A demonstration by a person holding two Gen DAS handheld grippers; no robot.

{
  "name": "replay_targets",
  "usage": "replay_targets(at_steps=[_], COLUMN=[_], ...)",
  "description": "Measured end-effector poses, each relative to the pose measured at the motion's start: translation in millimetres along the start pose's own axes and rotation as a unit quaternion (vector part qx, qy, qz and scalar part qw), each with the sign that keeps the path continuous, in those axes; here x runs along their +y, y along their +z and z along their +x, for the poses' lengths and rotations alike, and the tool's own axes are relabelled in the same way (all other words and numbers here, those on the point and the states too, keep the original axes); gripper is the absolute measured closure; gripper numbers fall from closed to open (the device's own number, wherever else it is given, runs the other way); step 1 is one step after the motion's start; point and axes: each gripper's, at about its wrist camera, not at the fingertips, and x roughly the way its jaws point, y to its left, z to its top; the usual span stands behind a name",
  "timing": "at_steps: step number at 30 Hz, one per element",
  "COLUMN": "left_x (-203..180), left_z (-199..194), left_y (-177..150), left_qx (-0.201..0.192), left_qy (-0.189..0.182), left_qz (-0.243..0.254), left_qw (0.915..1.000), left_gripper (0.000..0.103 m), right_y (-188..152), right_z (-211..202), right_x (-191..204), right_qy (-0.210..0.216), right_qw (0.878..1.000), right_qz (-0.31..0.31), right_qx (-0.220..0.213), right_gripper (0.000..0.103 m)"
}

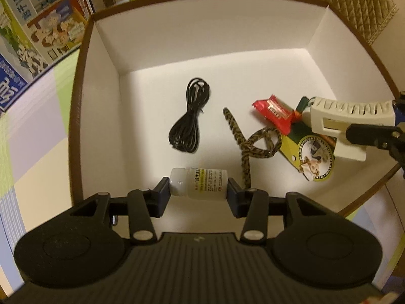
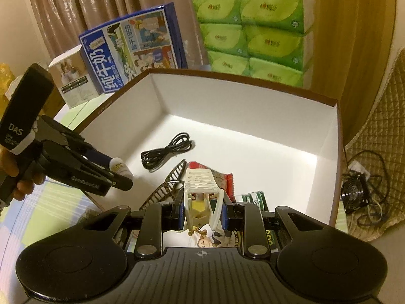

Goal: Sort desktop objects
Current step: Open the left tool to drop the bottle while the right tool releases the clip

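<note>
My left gripper (image 1: 198,187) is shut on a small white bottle (image 1: 200,183) with a printed label, held crosswise over the near part of a white box (image 1: 106,81) with a brown rim. My right gripper (image 2: 202,214) is shut on a cream plastic hair claw clip (image 2: 201,190), above the box's near right side. In the left wrist view the clip (image 1: 349,116) enters from the right. On the box floor lie a coiled black cable (image 1: 191,117), a patterned brown cord (image 1: 249,141), a red snack packet (image 1: 274,112) and a green and yellow pack (image 1: 311,152) with a cartoon figure.
Behind the box (image 2: 253,96) stand a blue milk carton (image 2: 131,50), a small white carton (image 2: 71,81) and stacked green tissue packs (image 2: 253,33). A small black fan (image 2: 354,192) with tangled wires lies on a quilted cloth at the right. The tablecloth is striped in pale colours.
</note>
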Motion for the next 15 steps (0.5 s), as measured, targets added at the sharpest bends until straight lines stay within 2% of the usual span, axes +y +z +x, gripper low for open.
replay_targets(at_steps=[9, 15], left_x=[3, 3], left_z=[2, -4], left_y=[0, 0], left_qx=[0.001, -0.012], left_qy=[-0.015, -0.023], left_qz=[-0.012, -0.008], left_qw=[0.9998, 0.9996], left_gripper=[0.056, 0.051], right_y=[3, 7], right_z=[11, 20], right_x=[-1, -2], right_qy=[0.022, 0.054], right_qw=[0.999, 0.996], right_qz=[-0.011, -0.023], right_qx=[0.036, 0.068], right_gripper=[0.08, 0.08])
